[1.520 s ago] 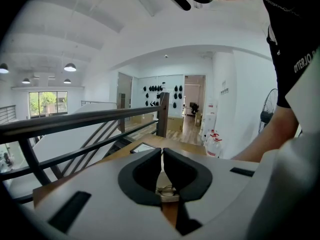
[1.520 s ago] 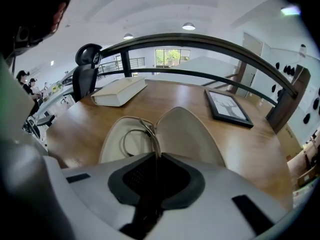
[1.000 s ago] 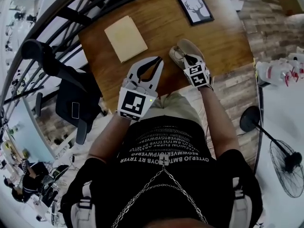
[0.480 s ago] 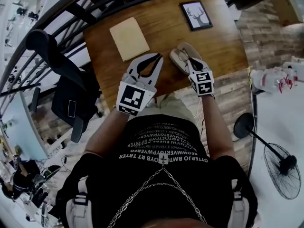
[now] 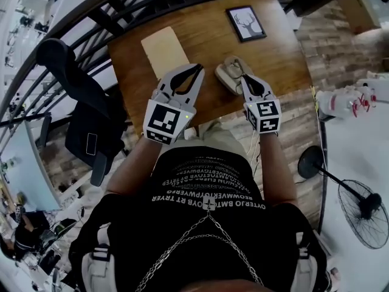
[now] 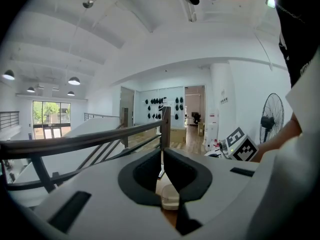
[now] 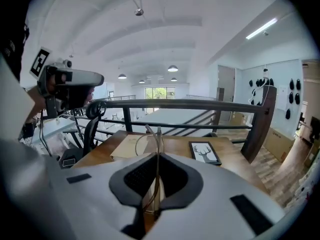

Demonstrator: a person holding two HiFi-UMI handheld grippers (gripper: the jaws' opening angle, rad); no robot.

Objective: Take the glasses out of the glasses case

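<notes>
An open beige glasses case [image 5: 228,73] lies on the wooden table [image 5: 276,56]. My right gripper [image 5: 245,79] hangs just right of and above it, shut on thin wire-framed glasses [image 7: 158,134], which stick up past the closed tips of the right gripper [image 7: 158,155]. The glasses are clear of the case. My left gripper [image 5: 198,69] is held above the table left of the case, jaws shut with nothing in them. Through the gap below the left gripper [image 6: 163,152] tips, the case [image 6: 170,199] shows underneath.
A beige pad [image 5: 165,52] lies at the table's left and a framed deer picture [image 5: 246,23] at the far right corner. A dark railing [image 7: 170,104] runs behind the table. An office chair [image 5: 79,111] stands to the left, a floor fan [image 5: 361,208] to the right.
Both grippers have risen from the table. The right one has lifted off the case with the glasses in its jaws; the left one rose less.
</notes>
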